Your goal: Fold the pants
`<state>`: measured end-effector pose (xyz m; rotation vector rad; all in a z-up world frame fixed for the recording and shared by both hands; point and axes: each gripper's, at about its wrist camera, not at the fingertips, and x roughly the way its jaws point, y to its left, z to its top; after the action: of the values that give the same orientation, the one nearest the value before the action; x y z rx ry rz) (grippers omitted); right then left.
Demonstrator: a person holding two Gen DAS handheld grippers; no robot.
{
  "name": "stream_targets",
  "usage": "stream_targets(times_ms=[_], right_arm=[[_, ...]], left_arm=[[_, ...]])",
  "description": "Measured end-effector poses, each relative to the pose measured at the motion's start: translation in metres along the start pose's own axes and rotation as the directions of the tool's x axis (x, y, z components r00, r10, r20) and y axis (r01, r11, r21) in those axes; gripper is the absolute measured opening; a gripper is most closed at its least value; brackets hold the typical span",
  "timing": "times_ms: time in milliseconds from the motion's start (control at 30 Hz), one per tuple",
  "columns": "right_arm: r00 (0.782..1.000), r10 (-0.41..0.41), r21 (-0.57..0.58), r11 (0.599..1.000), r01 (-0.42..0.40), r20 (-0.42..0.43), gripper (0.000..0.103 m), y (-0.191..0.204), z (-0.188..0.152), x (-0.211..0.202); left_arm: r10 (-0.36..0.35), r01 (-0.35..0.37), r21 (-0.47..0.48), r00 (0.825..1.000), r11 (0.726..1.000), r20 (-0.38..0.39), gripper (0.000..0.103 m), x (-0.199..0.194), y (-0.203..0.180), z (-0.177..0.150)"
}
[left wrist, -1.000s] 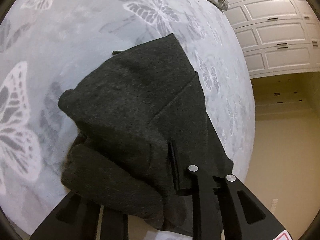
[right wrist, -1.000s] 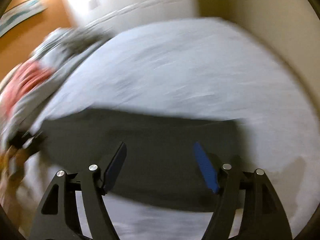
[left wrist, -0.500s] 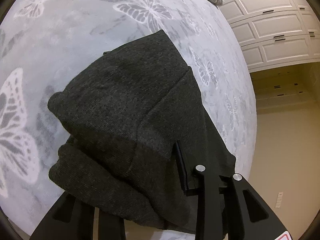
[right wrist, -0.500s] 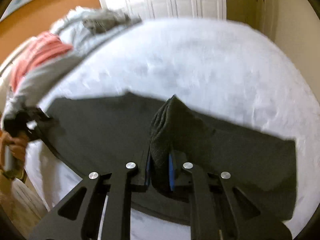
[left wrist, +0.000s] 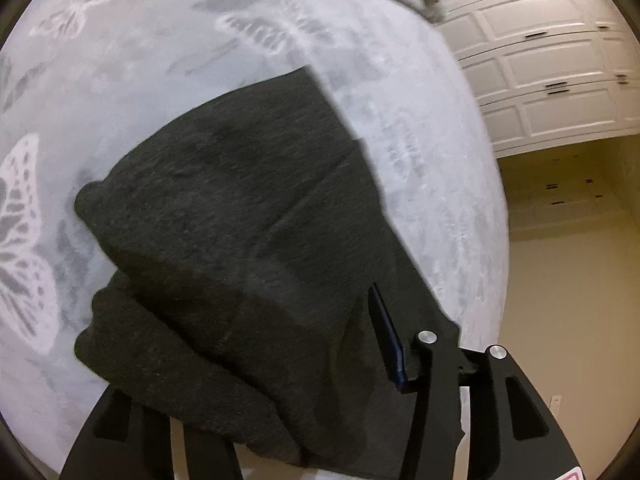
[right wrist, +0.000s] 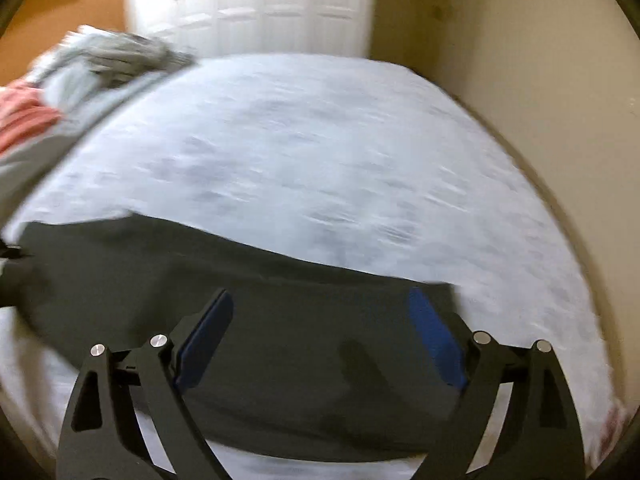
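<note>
On the bed (right wrist: 320,152), along its near edge, the dark grey pants (right wrist: 280,320) lie spread out as a long flat band running left to right across my right wrist view. My right gripper (right wrist: 320,340) hovers just over the middle of that band with its jaws spread wide; the two blue pads (right wrist: 436,336) stand well apart and I see no cloth between them. That view is smeared with motion blur, so I cannot read finer creases in the fabric.

From the left wrist view, the pants (left wrist: 240,240) fill most of the picture, bunched and draped in thick folds over my left gripper (left wrist: 320,360). Only one blue-edged finger (left wrist: 386,340) shows clearly, on the right side of the cloth; the other is buried beneath the fabric. The cloth hangs over and between the jaws, but I cannot tell whether they are clamped on it or merely under it.

Beneath the pants is a pale grey bedspread (left wrist: 200,40) printed with large butterflies. A heap of other clothes (right wrist: 100,60), grey and reddish, sits at the far left corner of the bed. White panelled cabinets (left wrist: 560,60) line the wall beyond the bed, and a beige wall (right wrist: 520,60) runs along its right side.
</note>
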<state>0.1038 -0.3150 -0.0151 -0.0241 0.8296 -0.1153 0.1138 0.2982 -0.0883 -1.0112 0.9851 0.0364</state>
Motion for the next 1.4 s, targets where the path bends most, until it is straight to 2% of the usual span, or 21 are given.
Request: stream_targets(times_ms=[67,167,200,267,300,333,367,400,433,533,667,800,900,933,1033,1100,1167,1267,1333,1367,1400], right_arm=[[1.000,0.000,0.029,1.000,0.000,-0.011,0.087,-0.010,0.004,0.003],[1.000,0.012,0.061,0.998,-0.012,0.012,0.088,-0.021,0.010,0.001],[1.000,0.007,0.062,0.998,-0.008,0.017,0.089,-0.021,0.007,-0.003],[1.000,0.004,0.065,0.998,-0.005,0.016,0.090,-0.023,0.002,-0.003],[1.000,0.009,0.068,0.998,-0.010,0.009,0.090,-0.024,-0.001,-0.004],[1.000,0.024,0.077,0.997,-0.024,0.000,0.090,-0.025,-0.002,-0.002],[0.999,0.038,0.087,0.996,-0.037,-0.006,0.090,-0.021,-0.007,-0.008],[0.997,0.072,0.105,0.992,-0.070,-0.016,0.090,-0.022,-0.010,-0.009],[0.994,0.106,0.119,0.988,-0.103,-0.021,0.090,-0.022,-0.011,-0.007],[0.974,0.223,0.130,0.968,-0.215,-0.047,0.090,-0.015,-0.016,-0.005],[0.934,0.340,0.129,0.937,-0.325,-0.113,0.090,0.005,-0.019,0.009],[0.901,0.373,0.161,0.925,-0.344,-0.219,0.090,0.022,-0.027,0.033],[0.858,0.438,0.214,0.896,-0.390,-0.269,0.090,0.028,-0.042,0.047],[0.861,0.437,0.210,0.896,-0.391,-0.261,0.089,0.031,-0.046,0.047],[0.892,0.402,0.112,0.915,-0.387,-0.206,0.029,0.046,-0.043,0.034],[0.877,0.464,0.103,0.885,-0.453,-0.125,0.011,0.039,-0.025,0.011],[0.874,0.486,0.091,0.871,-0.483,-0.014,0.011,0.020,-0.004,-0.022],[0.938,0.342,0.027,0.939,-0.344,0.053,0.012,-0.012,0.008,-0.045],[0.971,0.228,0.070,0.972,-0.223,-0.071,0.018,-0.038,-0.005,-0.013],[0.969,0.187,0.109,0.979,-0.171,-0.164,0.019,-0.049,-0.016,0.010],[0.949,0.120,0.164,0.984,-0.074,-0.293,0.019,-0.061,-0.030,0.037]], left_arm=[[-0.029,0.026,0.067,0.998,0.997,0.051,0.020,-0.010,-0.017,-0.007],[-0.125,0.082,0.308,0.984,0.948,0.125,0.012,-0.040,-0.075,-0.038],[-0.174,0.115,0.385,0.977,0.916,0.122,0.012,-0.049,-0.095,-0.055],[-0.272,0.195,0.577,0.961,0.793,0.049,0.013,-0.060,-0.143,-0.107],[-0.288,0.219,0.653,0.958,0.725,-0.002,0.016,-0.059,-0.160,-0.132],[-0.281,0.241,0.736,0.957,0.632,-0.072,0.033,-0.051,-0.178,-0.164],[-0.265,0.248,0.781,0.958,0.574,-0.110,0.056,-0.044,-0.187,-0.184],[-0.245,0.225,0.811,0.964,0.540,-0.104,0.063,-0.036,-0.191,-0.200],[-0.232,0.186,0.827,0.970,0.530,-0.070,0.075,-0.031,-0.193,-0.209],[-0.204,0.150,0.841,0.978,0.520,-0.048,0.080,-0.027,-0.192,-0.211],[-0.221,0.116,0.787,0.975,0.605,0.026,0.087,-0.040,-0.174,-0.183],[-0.132,-0.001,0.736,0.983,0.677,0.124,0.087,-0.040,-0.157,-0.153],[-0.086,-0.044,0.722,0.986,0.691,0.142,0.087,-0.036,-0.146,-0.144],[-0.070,-0.051,0.720,0.988,0.692,0.137,0.087,-0.032,-0.144,-0.142],[-0.051,-0.052,0.720,0.991,0.692,0.120,0.087,-0.027,-0.140,-0.140],[-0.053,-0.057,0.723,0.990,0.689,0.128,0.087,-0.026,-0.140,-0.142],[-0.068,-0.052,0.726,0.989,0.686,0.135,0.087,-0.029,-0.141,-0.144],[-0.076,-0.041,0.735,0.989,0.676,0.125,0.087,-0.030,-0.144,-0.149],[-0.061,-0.045,0.749,0.992,0.662,0.113,0.087,-0.023,-0.145,-0.155],[-0.053,-0.052,0.754,0.992,0.655,0.114,0.087,-0.019,-0.146,-0.158],[-0.040,-0.063,0.759,0.992,0.648,0.117,0.087,-0.014,-0.147,-0.160]])
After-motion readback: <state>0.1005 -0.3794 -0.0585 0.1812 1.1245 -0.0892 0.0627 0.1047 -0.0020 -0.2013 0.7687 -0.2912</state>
